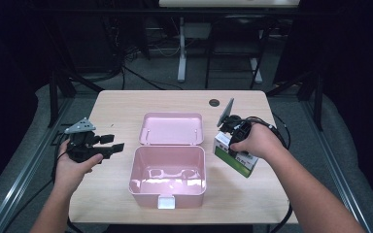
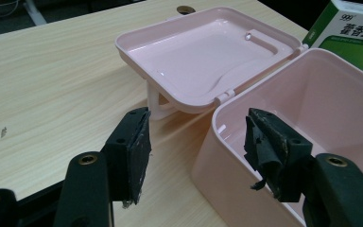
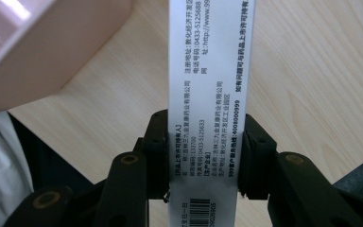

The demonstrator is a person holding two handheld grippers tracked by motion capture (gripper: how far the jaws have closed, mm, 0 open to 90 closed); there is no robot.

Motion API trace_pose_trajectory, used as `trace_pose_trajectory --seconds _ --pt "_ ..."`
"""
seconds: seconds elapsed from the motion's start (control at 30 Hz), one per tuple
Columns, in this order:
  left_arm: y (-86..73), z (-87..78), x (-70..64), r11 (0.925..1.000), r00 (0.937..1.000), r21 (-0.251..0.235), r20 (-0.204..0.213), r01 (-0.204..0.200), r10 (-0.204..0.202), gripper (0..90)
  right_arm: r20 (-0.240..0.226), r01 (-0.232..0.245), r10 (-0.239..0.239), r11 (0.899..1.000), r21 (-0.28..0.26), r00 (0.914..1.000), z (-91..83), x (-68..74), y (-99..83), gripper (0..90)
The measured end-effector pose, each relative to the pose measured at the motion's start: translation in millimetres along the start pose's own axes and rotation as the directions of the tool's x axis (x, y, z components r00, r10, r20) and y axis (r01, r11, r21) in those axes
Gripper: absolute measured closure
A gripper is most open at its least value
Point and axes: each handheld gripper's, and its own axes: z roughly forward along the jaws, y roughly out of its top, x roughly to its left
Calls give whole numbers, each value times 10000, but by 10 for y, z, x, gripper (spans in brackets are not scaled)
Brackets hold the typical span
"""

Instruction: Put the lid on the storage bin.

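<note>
Right gripper (image 3: 202,156) pinching medicine carton (image 3: 208,94) across its narrow faces, long axis running straight out from the jaws. Left gripper (image 2: 196,142) spread beside open pink box (image 2: 312,94) on worktop (image 2: 52,71)

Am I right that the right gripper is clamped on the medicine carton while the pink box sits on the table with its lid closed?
Not quite: the pink box has its lid open, folded back flat, as the high view shows. The right gripper is indeed clamped on the medicine carton.

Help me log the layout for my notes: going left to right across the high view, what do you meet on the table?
Left gripper → open pink box → green-and-white carton, gripped by the right gripper.
</note>
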Motion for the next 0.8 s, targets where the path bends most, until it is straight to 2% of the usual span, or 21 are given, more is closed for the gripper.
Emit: trace_pose_trajectory --seconds 0.17,0.3,0.63,0.8 --pt "1 -4 1 10000 10000 5 -9 3 -3 409 -15 475 -475 9989 -1 9989 -168 128 25 614" --pt "-1 -1 1 10000 10000 0 -10 11 -11 409 -25 647 -647 9979 -105 9979 -287 201 38 615" --pt "-4 -2 7 10000 10000 10 -26 50 -50 409 40 1017 -1016 9946 -186 9948 -444 300 70 614" --pt "-4 -1 9 10000 10000 18 -39 44 -44 409 89 1028 -1026 9945 -176 9947 -505 303 69 615"
